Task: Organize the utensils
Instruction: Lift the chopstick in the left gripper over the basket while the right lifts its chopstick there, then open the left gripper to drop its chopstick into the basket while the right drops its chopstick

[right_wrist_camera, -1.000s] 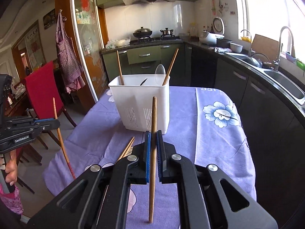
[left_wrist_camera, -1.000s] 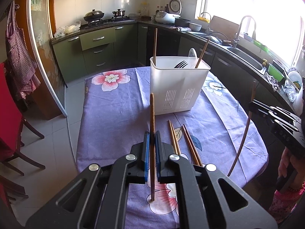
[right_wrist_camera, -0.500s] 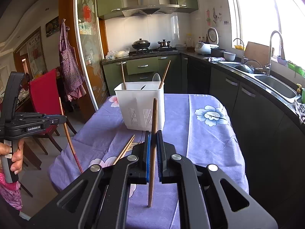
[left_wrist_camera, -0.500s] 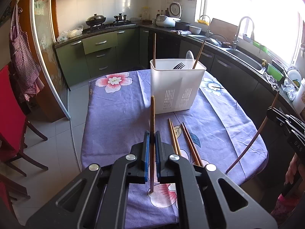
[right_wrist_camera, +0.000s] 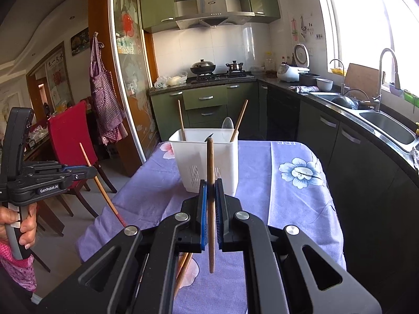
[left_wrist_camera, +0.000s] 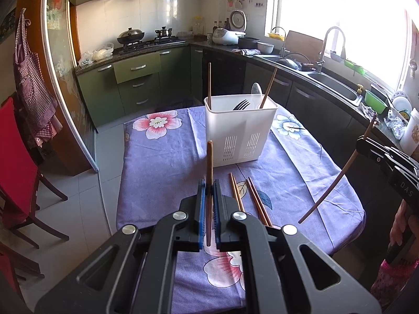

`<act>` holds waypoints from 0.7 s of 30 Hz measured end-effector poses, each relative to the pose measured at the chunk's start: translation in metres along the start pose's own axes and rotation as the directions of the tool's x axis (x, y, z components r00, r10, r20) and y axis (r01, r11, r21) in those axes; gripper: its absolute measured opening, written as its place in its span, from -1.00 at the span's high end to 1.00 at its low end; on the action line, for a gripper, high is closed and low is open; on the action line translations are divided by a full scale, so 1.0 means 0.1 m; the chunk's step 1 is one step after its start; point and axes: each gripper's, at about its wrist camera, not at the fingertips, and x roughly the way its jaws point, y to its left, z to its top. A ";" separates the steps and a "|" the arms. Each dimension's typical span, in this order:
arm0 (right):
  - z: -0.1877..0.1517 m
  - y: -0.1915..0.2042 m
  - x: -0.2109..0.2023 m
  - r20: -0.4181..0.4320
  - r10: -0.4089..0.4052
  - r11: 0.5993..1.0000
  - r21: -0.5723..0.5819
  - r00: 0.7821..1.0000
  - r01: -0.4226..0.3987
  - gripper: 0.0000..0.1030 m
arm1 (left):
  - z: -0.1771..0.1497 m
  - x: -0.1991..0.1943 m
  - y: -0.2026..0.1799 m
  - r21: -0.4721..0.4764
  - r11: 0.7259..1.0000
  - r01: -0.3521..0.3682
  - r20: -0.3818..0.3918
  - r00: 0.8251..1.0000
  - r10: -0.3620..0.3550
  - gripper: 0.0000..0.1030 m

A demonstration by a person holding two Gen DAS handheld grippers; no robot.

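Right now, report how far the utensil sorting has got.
Done: the white caddy already holds two chopsticks, a fork and a spoon. In hand: the left gripper is shut on one chopstick, and the right gripper is shut on another chopstick, both short of the caddy. Left: four loose chopsticks lie on the purple tablecloth.

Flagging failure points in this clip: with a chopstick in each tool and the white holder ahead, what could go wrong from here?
1. The left tool and right tool each pinch one thin chopstick edge-on; either could pivot or slip.
2. The white holder already has two leaning chopsticks and a fork; an incoming tip could snag.
3. Loose chopsticks on the cloth could get knocked.
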 end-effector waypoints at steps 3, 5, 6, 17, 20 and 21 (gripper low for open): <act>0.19 0.05 0.00 0.019 0.015 1.000 -0.013 1.000 -0.015 0.87 | 0.09 -0.01 -0.02 0.008 1.000 0.012 0.001 1.000 -0.012 0.89; 0.35 0.08 0.00 0.035 0.023 0.999 -0.027 0.999 -0.022 0.87 | 0.20 -0.04 -0.02 0.014 1.000 0.020 0.009 1.000 -0.020 0.89; 0.45 0.10 0.01 0.044 0.026 0.999 -0.035 0.999 -0.025 0.87 | 0.25 -0.06 -0.03 0.017 1.000 0.024 0.015 1.000 -0.024 0.89; 1.61 0.14 0.18 0.150 0.063 0.996 -0.068 0.987 -0.054 0.87 | 1.31 -0.27 -0.12 0.050 0.998 0.043 0.152 0.987 -0.050 0.89; 1.93 0.11 0.25 0.194 0.055 0.997 -0.069 0.979 -0.043 0.87 | 1.59 -0.28 -0.15 0.057 0.998 0.037 0.206 0.977 -0.048 0.89; 2.05 0.10 0.29 0.201 0.053 0.997 -0.067 0.978 -0.040 0.87 | 1.67 -0.25 -0.15 0.057 0.998 0.039 0.221 0.974 -0.050 0.89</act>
